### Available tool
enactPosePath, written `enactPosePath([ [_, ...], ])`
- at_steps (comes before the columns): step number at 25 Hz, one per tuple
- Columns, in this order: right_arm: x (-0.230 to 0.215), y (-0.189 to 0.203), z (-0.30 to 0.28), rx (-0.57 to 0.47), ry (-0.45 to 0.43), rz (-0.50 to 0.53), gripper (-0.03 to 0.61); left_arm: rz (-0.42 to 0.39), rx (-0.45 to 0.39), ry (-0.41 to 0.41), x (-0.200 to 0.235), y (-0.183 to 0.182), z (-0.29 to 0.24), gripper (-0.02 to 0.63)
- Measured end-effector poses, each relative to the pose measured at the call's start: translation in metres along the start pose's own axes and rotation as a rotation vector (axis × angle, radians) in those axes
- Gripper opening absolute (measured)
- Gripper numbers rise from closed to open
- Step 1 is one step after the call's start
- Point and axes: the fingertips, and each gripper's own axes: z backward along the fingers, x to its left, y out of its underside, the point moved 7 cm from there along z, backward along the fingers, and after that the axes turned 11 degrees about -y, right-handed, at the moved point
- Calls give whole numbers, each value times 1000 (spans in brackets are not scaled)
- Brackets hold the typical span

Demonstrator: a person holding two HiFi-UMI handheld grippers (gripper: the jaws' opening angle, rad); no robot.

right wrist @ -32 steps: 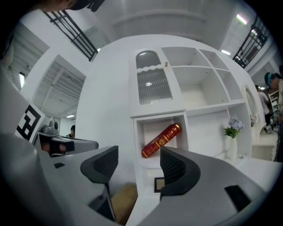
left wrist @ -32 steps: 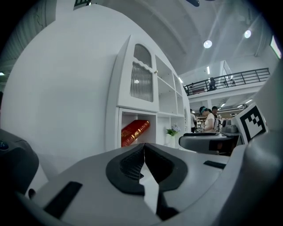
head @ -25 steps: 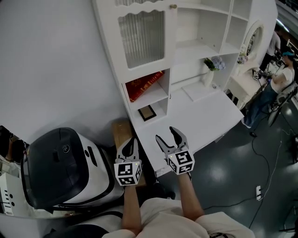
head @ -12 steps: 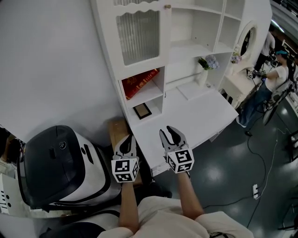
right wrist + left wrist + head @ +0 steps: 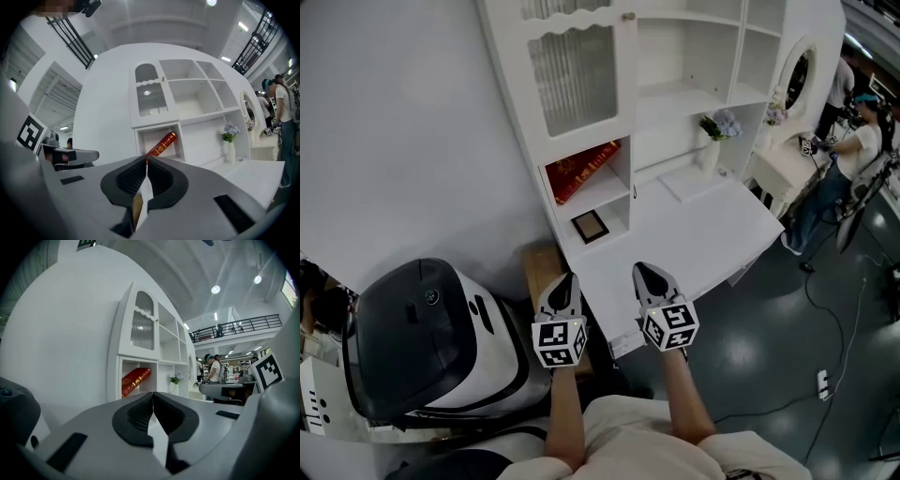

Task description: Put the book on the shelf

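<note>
Presently counted, left to right: one black-and-white machine [image 5: 422,337], one brown box [image 5: 542,267], two grippers, one red book [image 5: 586,171], one frame [image 5: 590,225], one vase [image 5: 712,155] of flowers, two persons [image 5: 862,150] at far right.

Left gripper [image 5: 566,278]: jaws fully together, nothing between.

Right gripper [image 5: 639,268]: jaws just closing, now together, nothing between.

Both near the front-left corner of the white desk [image 5: 703,244], well apart from the book.

Book: tilted in the open cubby of the shelf [image 5: 609,192], under the ribbed-glass door, above the frame. Gold print on the spine, not legible.

One square-marker cube per gripper.
</note>
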Motion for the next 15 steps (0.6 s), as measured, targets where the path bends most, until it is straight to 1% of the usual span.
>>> enactPosePath([
  [1, -1, 2, 2, 4, 2, -5, 27, -5, 3, 6, -3, 2, 1, 17],
  [4, -3, 6, 4, 23, -2, -17, 26, -10, 4, 11, -7, 5, 3, 17],
  [9, -4, 13, 3, 62, 2, 11, 26, -21, 23, -13, -1, 8, 5, 17],
  [15, -9, 12, 12, 66, 20, 14, 26, -27, 50, -20, -3, 15, 8, 17],
])
